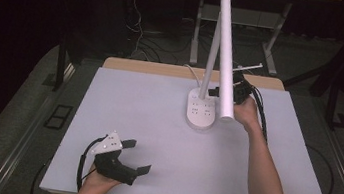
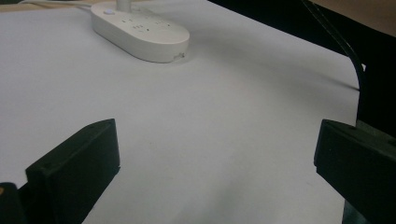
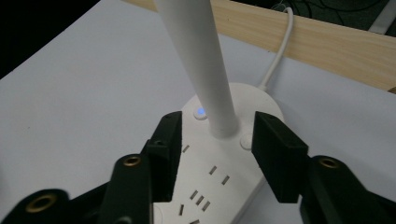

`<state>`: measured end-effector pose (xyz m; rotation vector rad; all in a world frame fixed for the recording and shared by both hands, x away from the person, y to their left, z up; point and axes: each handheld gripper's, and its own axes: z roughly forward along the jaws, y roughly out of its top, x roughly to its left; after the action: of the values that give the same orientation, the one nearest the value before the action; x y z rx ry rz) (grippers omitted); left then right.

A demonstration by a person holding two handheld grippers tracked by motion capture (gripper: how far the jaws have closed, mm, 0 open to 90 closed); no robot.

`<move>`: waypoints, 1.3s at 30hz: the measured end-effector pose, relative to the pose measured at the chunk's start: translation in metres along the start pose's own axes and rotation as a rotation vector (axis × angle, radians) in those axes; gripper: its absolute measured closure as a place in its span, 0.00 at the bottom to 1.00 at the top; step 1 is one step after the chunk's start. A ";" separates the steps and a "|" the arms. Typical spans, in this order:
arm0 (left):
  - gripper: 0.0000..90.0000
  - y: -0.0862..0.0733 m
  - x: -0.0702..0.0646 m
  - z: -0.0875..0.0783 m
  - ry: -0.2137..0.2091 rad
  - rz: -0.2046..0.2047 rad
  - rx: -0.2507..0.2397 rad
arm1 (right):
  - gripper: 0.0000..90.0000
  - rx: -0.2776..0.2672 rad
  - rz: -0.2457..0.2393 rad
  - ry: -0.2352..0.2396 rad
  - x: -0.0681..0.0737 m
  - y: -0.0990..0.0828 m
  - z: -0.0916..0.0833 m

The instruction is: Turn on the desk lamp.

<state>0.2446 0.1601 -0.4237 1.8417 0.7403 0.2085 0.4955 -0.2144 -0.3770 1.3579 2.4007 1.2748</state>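
A white desk lamp stands at the back right of the table on an oval base [image 1: 202,112] with sockets on top. Its stem [image 1: 211,57] rises from the base, and the long tubular head [image 1: 227,54] slants down over it. My right gripper [image 1: 216,90] reaches in from the right, partly hidden behind the head. In the right gripper view its jaws [image 3: 219,140] flank the foot of the stem [image 3: 201,56] with a gap on each side, above the base [image 3: 219,177]. A small blue light [image 3: 200,112] glows beside the stem. My left gripper [image 1: 139,156] rests open at the front left, with nothing between its jaws [image 2: 215,158].
A white mat [image 1: 156,125] covers the table, and a wooden strip [image 1: 163,69] shows along its far edge. The lamp's white cable [image 3: 280,51] runs off over that edge. The lamp base [image 2: 140,32] lies far ahead of the left gripper. Behind the table, desk legs and cables stand on a dark floor.
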 end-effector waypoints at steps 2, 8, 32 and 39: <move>0.00 0.000 0.000 0.000 -0.001 0.001 -0.002 | 0.67 0.003 0.007 -0.006 -0.001 0.000 0.004; 0.00 0.000 -0.001 0.000 -0.001 0.001 -0.006 | 0.86 0.017 0.053 -0.015 -0.008 -0.004 0.017; 0.00 0.000 -0.003 0.000 -0.013 0.011 -0.001 | 1.00 -0.021 0.154 0.013 -0.031 -0.018 0.043; 0.00 0.000 -0.002 0.000 -0.012 0.009 -0.001 | 1.00 -0.019 0.187 0.046 -0.038 -0.023 0.045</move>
<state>0.2429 0.1587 -0.4232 1.8444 0.7236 0.2030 0.5233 -0.2206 -0.4338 1.5961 2.3303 1.3831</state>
